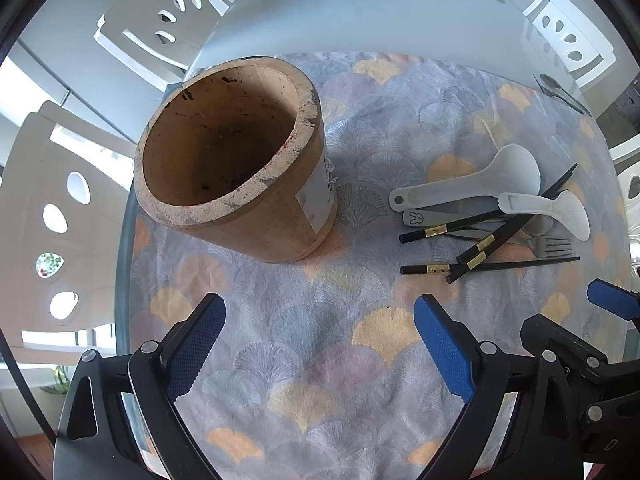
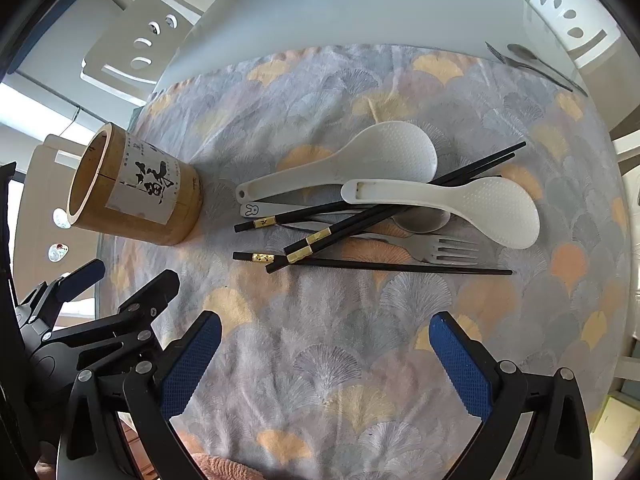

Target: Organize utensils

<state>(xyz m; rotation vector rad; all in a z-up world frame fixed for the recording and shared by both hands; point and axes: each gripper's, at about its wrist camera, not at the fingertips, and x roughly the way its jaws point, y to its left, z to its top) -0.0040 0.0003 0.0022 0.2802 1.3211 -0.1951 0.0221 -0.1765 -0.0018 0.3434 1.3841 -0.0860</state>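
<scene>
An empty bamboo holder (image 1: 236, 160) stands upright on the patterned cloth; it also shows in the right wrist view (image 2: 136, 188) with a paper label. To its right lies a pile of utensils: two white rice paddles (image 2: 352, 168) (image 2: 460, 204), several black chopsticks (image 2: 360, 220), a metal fork (image 2: 436, 252) and a metal spoon (image 2: 420, 220). The pile also shows in the left wrist view (image 1: 492, 220). My left gripper (image 1: 320, 332) is open and empty, in front of the holder. My right gripper (image 2: 324, 344) is open and empty, in front of the pile.
The patterned cloth (image 2: 320, 360) covers a round glass table (image 1: 340, 12). A second fork and spoon (image 2: 532, 64) lie on the glass at the back right. White chairs (image 1: 160, 28) (image 2: 568, 20) stand around the table. The left gripper's body (image 2: 80, 320) sits close beside the right one.
</scene>
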